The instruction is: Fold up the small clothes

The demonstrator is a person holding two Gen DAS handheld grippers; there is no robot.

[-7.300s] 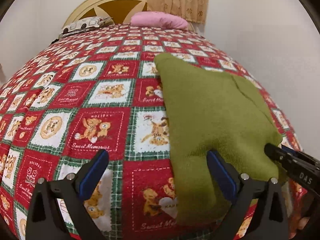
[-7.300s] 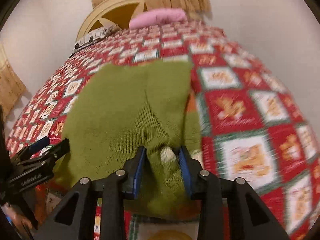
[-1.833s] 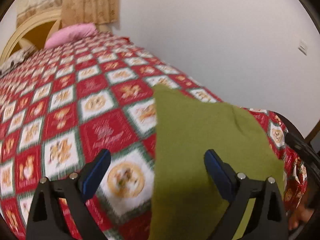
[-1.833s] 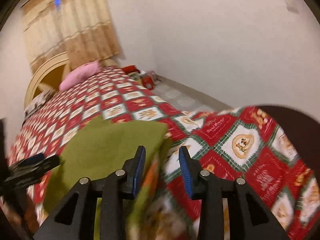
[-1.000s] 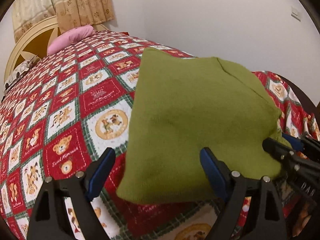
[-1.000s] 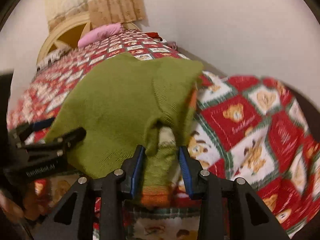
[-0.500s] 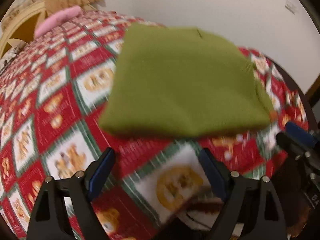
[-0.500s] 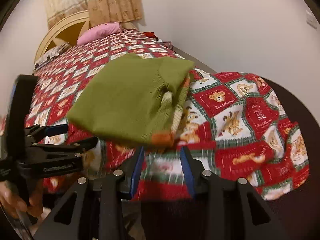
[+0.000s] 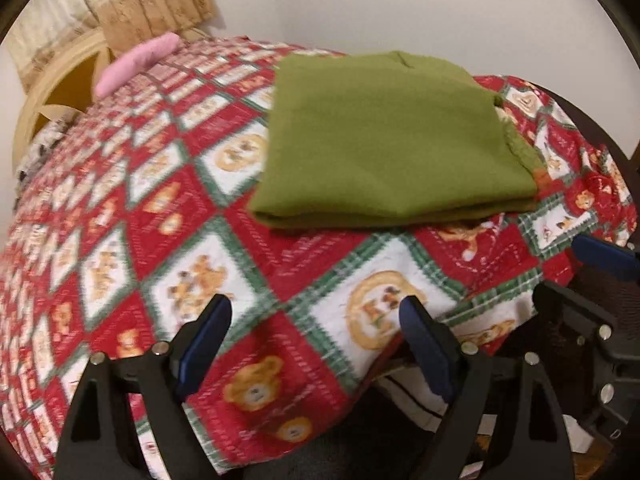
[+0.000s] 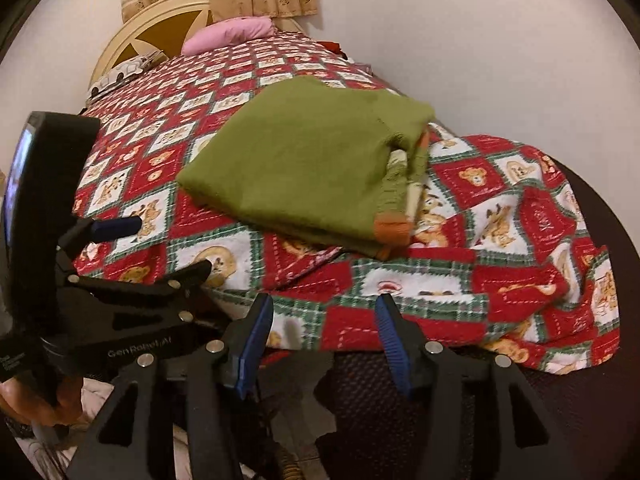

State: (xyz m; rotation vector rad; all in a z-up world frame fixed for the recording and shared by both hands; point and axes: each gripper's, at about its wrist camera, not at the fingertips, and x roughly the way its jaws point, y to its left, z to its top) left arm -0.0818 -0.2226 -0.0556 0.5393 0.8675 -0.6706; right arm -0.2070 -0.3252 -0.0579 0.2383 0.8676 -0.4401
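Left wrist view first: the left gripper [image 9: 314, 338] hangs with its blue pads spread wide and nothing between them, over the foot edge of the teddy-bear quilt [image 9: 160, 216]. Up at 12 to 1 o'clock lies the green sweater [image 9: 384, 136], folded into a flat rectangle, its near fold a clean thick edge running across from 10 to 2 o'clock. Between that fold and the fingers there is a bare band of quilt. At 3 o'clock the sweater's side edge shows a ragged hem with an orange trim, close to where the quilt drops off the bed corner. The right gripper [image 9: 600, 258] pokes in at 3 o'clock, apart from the cloth. A pink pillow [image 9: 136, 62] sits far off at 11 o'clock by the headboard [image 9: 48, 92].

Over to the right wrist view: the right gripper [image 10: 324, 338] is parted too, gripping nothing, at the quilt's [image 10: 500, 240] hanging edge. The green sweater [image 10: 304, 160] sits at 12 o'clock, well apart from the fingertips, its layered open edge with an orange cuff facing 2 o'clock. Quilt lies open all around it, rumpled and drooping at 3 o'clock. The left gripper [image 10: 160, 246] comes in at 9 o'clock, fingers wide, clear of the sweater. The pink pillow [image 10: 230, 34] and headboard [image 10: 156, 28] sit at 11 o'clock against the wall.
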